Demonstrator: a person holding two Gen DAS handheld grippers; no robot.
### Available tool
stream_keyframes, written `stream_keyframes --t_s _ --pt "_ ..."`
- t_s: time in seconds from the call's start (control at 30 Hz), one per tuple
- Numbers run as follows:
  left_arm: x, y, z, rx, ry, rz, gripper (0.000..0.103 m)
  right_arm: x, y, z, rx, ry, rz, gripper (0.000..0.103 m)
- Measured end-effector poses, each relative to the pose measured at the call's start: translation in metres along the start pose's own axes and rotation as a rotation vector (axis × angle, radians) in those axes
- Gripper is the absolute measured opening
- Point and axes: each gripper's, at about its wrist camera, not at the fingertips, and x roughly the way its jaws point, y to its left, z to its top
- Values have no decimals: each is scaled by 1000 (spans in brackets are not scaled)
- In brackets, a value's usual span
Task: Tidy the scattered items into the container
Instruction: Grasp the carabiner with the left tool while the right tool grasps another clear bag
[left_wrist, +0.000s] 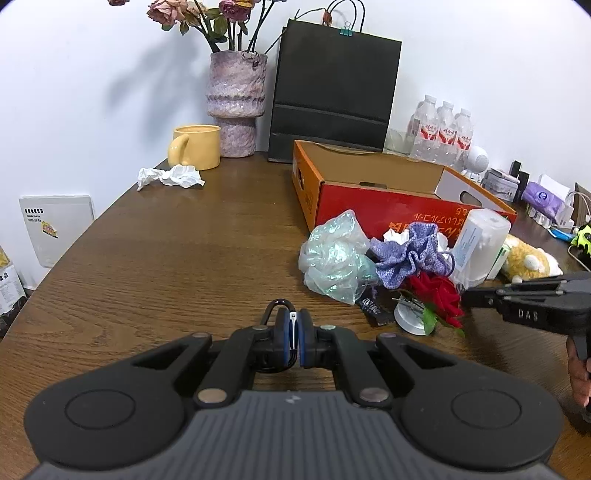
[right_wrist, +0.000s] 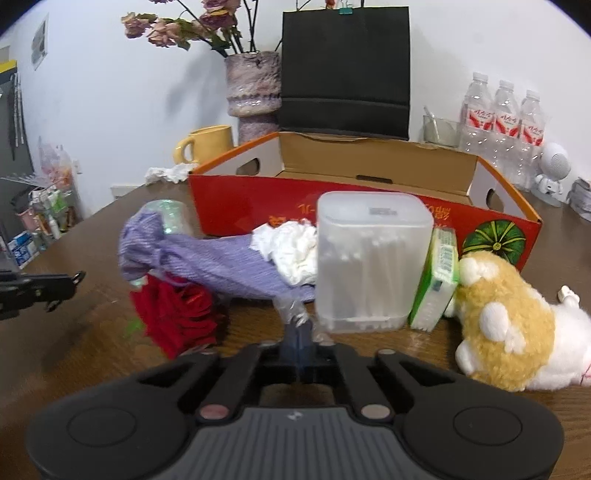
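Observation:
An open orange cardboard box (left_wrist: 369, 173) (right_wrist: 369, 206) stands on the wooden table. In front of it lies a pile: a clear plastic bag (left_wrist: 334, 258), a purple cloth (left_wrist: 410, 254) (right_wrist: 207, 258), a red fabric rose (left_wrist: 439, 295) (right_wrist: 177, 314), white crumpled paper (right_wrist: 291, 247), a clear cotton-swab box (left_wrist: 480, 243) (right_wrist: 365, 262), a green packet (right_wrist: 436, 277) and a plush toy (left_wrist: 528, 258) (right_wrist: 506, 325). My left gripper (left_wrist: 293, 332) is shut on a small black binder clip (left_wrist: 279, 308). My right gripper (right_wrist: 301, 339) is shut on a twist of clear plastic (right_wrist: 295, 314) tied to the purple bundle.
A yellow mug (left_wrist: 195, 146), crumpled tissue (left_wrist: 170, 177), a vase of dried flowers (left_wrist: 236, 103) and a black paper bag (left_wrist: 332, 96) stand at the back. Water bottles (left_wrist: 443, 129) and small clutter sit at the right. The right gripper shows in the left wrist view (left_wrist: 469, 297).

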Motion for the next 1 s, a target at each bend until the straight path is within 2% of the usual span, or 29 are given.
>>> stream_keyframes --t_s 0.17,0.27,0.33,0.47,0.53,0.57,0.73,1.0 --pt "-5 -4 2 1 -19 -14 5 -10 -3 -2 19 -37 5 0" --pt "-6 -6 3 2 -22 -18 5 -11 -3 4 15 -75 21 12" --pt "-7 -7 3 1 -24 -19 5 -4 1 10 -12 -66 13 20" --pt "-8 -3 1 -15 -24 -18 5 17 6 16 -42 -8 -26 22" --pt "-7 -1 2 -19 -22 -21 5 19 6 14 -36 0 -25 22" --pt "-7 0 2 -20 -21 -22 5 19 5 13 -30 0 -18 14" --pt "-5 1 3 -26 -24 -27 5 13 1 10 2 -1 -15 13" --pt "-15 -7 8 -15 -53 -38 5 -22 -5 10 35 -73 -6 13"
